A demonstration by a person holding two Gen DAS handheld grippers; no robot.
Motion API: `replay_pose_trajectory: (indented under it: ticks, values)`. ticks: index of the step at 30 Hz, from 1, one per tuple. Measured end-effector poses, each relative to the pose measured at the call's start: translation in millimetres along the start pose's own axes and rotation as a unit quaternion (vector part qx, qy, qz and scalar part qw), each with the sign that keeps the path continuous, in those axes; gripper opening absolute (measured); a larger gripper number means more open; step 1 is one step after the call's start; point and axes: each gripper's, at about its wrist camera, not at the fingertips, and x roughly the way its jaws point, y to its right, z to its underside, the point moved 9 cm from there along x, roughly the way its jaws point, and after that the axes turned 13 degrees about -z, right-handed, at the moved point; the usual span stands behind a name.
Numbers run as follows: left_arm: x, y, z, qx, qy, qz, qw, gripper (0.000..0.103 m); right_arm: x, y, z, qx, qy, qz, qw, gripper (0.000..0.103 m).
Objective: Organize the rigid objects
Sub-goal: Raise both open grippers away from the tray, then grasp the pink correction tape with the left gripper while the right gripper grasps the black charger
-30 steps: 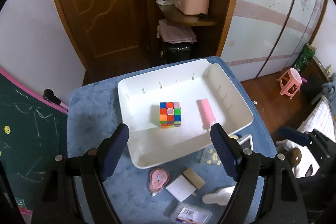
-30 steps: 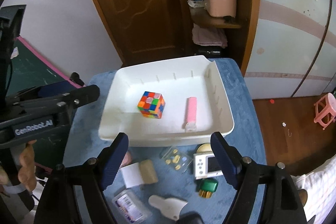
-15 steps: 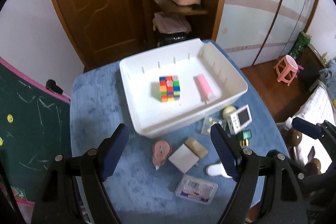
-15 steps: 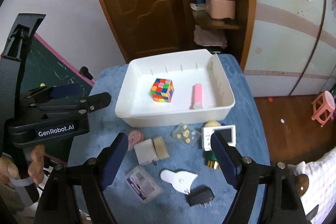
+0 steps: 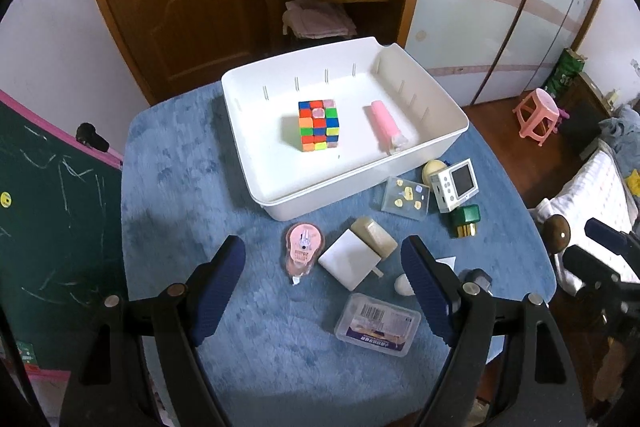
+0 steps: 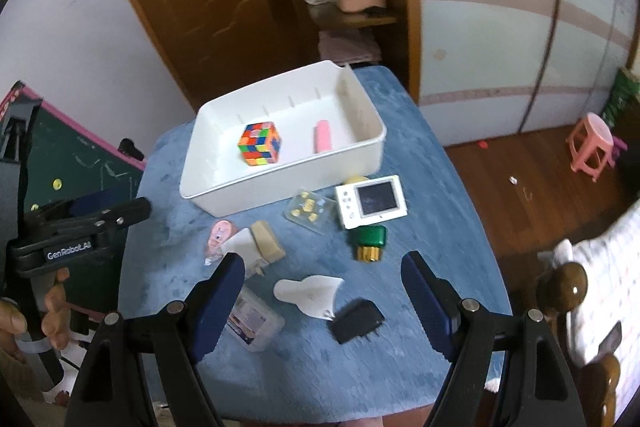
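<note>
A white bin [image 5: 352,183] [image 6: 216,195] on the blue table holds a colour cube [image 5: 318,125] [image 6: 260,143] and a pink tube [image 5: 385,125] [image 6: 322,135]. In front of it lie a pink tape dispenser [image 5: 302,251], a white and tan block [image 5: 356,255], a clear box [image 5: 378,323], a small white device [image 6: 372,201], a green plug [image 6: 370,241], a black adapter [image 6: 356,319] and a white scoop [image 6: 310,293]. My left gripper [image 5: 322,291] is open and empty above the loose items. My right gripper [image 6: 322,301] is open and empty, high over the table's front.
The round blue table [image 5: 168,187] ends close on all sides. A green chalkboard [image 5: 48,187] stands at the left. A brown door and shelf stand behind. A pink stool [image 6: 592,143] is on the wooden floor at the right. A bedpost [image 6: 562,283] is near right.
Both grippers have pulled back and up from the bin, so more of the table and loose items shows. The right view has also swung right. Both stay open.
</note>
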Motion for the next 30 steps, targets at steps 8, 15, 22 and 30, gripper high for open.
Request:
replay_pose_trajectory:
  ticks: [8, 15, 22, 30]
  values:
    - [33.4, 0.8, 30.4, 0.037, -0.044, 0.000, 0.9983, 0.083, -0.3, 21.7, 10.5, 0.012, 0.007, 0.030, 0.999, 0.081]
    - [67.3, -7.2, 51.7, 0.037, -0.085, -0.009, 0.9957, 0.083, 15.8, 44.9, 33.6, 0.045, -0.015, 0.028, 0.998, 0.081]
    - [101.5, -11.1, 58.2, 0.054, -0.105, -0.022, 0.9928, 0.083, 42.2, 56.5, 70.7, 0.051, -0.043, 0.022, 0.997, 0.081]
    - [145.9, -5.9, 70.1, 0.072, -0.137, -0.015, 0.9878, 0.083, 90.2, 58.3, 111.0, 0.009, -0.084, 0.024, 0.996, 0.081]
